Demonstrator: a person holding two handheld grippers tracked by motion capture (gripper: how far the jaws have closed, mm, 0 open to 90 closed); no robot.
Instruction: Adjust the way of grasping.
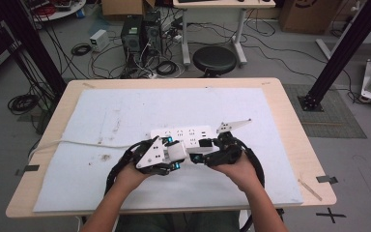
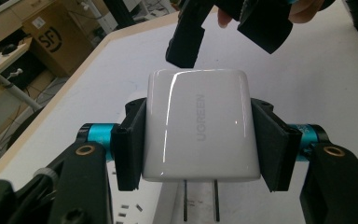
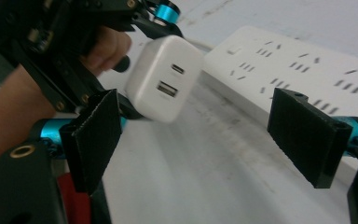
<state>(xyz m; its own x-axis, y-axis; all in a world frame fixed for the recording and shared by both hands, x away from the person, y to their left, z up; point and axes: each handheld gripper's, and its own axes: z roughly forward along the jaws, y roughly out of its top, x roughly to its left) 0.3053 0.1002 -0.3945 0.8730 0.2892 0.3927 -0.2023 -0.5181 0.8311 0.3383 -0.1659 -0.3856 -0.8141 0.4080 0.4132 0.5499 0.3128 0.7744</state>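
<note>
My left gripper (image 2: pixel 199 140) is shut on a white charger block (image 2: pixel 200 126), its two pads pressing the block's sides and its two metal prongs pointing down toward a white power strip (image 2: pixel 135 207). From above, the charger (image 1: pixel 176 152) hangs just in front of the power strip (image 1: pixel 186 136) at the table's middle. In the right gripper view the charger (image 3: pixel 165 79) shows its two USB ports, with the strip (image 3: pixel 303 70) behind it. My right gripper (image 3: pixel 205 140) stands open with nothing between its jaws, close beside the charger; from above the right gripper (image 1: pixel 200 155) sits right of it.
A white mat (image 1: pixel 125 116) covers most of the wooden table (image 1: pixel 290 116). The strip's white cable (image 1: pixel 77 143) runs off to the left edge. A stool (image 1: pixel 214 59), computers and loose cables lie on the floor beyond the table.
</note>
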